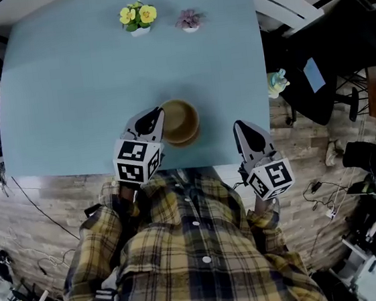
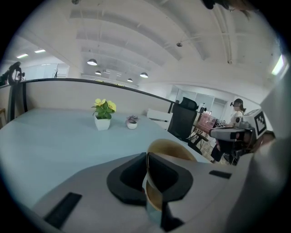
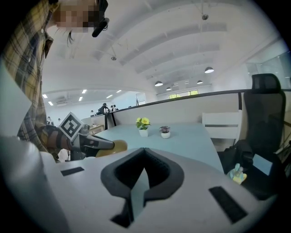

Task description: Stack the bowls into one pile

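A tan bowl [image 1: 180, 122] is near the front edge of the light blue table [image 1: 67, 93]. I cannot tell whether a second bowl sits under it. My left gripper [image 1: 159, 118] is shut on the bowl's left rim. In the left gripper view the thin rim of the bowl [image 2: 170, 152] runs between the closed jaws of the left gripper [image 2: 146, 159]. My right gripper [image 1: 241, 127] is shut and empty, at the table's front edge to the right of the bowl. From the right gripper [image 3: 144, 154] I see the left gripper [image 3: 91, 142] and the bowl [image 3: 114, 146] off to the left.
A white pot of yellow flowers [image 1: 137, 16] and a small pot with a purple plant [image 1: 189, 21] stand at the table's far edge. A black office chair [image 1: 326, 63] and cables are on the floor to the right of the table.
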`<state>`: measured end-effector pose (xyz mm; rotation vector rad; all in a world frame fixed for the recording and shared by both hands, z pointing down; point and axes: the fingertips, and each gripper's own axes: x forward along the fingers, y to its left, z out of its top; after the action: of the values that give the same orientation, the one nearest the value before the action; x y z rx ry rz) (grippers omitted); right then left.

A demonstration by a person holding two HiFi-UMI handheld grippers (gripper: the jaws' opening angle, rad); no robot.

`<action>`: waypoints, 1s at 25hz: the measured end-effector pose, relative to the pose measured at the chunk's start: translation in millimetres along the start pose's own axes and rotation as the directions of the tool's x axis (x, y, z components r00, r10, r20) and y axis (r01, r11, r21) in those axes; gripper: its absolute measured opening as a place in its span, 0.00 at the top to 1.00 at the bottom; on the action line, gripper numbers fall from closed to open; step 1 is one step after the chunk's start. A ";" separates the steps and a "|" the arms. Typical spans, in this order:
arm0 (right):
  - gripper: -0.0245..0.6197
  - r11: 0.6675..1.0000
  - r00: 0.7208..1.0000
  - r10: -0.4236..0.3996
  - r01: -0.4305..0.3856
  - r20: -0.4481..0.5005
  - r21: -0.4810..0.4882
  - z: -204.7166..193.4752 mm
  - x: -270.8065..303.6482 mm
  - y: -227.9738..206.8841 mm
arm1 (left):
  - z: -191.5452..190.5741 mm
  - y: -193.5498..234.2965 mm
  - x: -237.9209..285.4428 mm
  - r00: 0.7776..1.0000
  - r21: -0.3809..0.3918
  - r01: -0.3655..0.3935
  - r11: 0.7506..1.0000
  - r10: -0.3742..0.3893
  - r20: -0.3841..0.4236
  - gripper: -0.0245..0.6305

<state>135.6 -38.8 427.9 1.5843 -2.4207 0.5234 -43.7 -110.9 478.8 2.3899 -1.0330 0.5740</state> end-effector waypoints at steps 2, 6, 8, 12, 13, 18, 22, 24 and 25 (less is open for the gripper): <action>0.96 1.000 1.000 -0.007 0.007 -0.009 0.005 -3.8 -2.0 -2.0 | -8.7 -4.8 5.3 1.000 0.001 0.014 1.000 -0.014 -0.022 0.95; 0.96 1.000 1.000 -0.018 0.019 -0.024 0.016 -10.0 -3.6 -4.3 | -24.1 -8.2 15.4 0.998 -0.005 0.030 1.000 -0.030 -0.060 0.95; 0.96 1.000 0.999 -0.022 0.023 -0.028 0.021 -12.3 -3.5 -4.7 | -30.8 -9.0 19.6 0.996 -0.003 0.035 0.999 -0.035 -0.077 0.95; 0.96 0.999 0.999 -0.024 0.025 -0.035 0.031 -16.6 -3.8 -4.7 | -42.4 -11.8 24.4 0.994 0.027 0.036 0.999 -0.033 -0.104 0.95; 0.96 0.999 0.999 -0.023 0.024 -0.038 0.032 -17.8 -3.9 -4.8 | -44.7 -12.4 25.1 0.994 0.035 0.035 0.999 -0.031 -0.109 0.95; 0.96 0.999 0.999 -0.012 0.014 -0.044 0.034 -21.5 -3.8 -3.8 | -52.2 -11.6 25.2 0.993 0.039 0.025 0.999 -0.020 -0.117 0.94; 0.96 1.000 0.999 0.001 0.001 -0.048 0.029 -22.5 -4.2 -0.8 | -53.7 -10.4 22.7 0.994 0.055 0.011 0.998 -0.005 -0.111 0.86; 0.96 1.000 0.999 0.004 -0.003 -0.048 0.028 -22.6 -4.4 0.3 | -53.3 -10.3 21.3 0.995 0.063 0.006 0.998 0.001 -0.102 0.82; 0.96 1.000 0.999 0.005 -0.003 -0.047 0.028 -22.0 -4.1 0.9 | -52.7 -9.9 20.9 0.995 0.067 0.003 0.998 0.004 -0.097 0.81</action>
<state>135.9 -26.2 446.4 1.5603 -2.3927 0.5911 -32.9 -86.6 529.8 2.3931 -0.9872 0.7285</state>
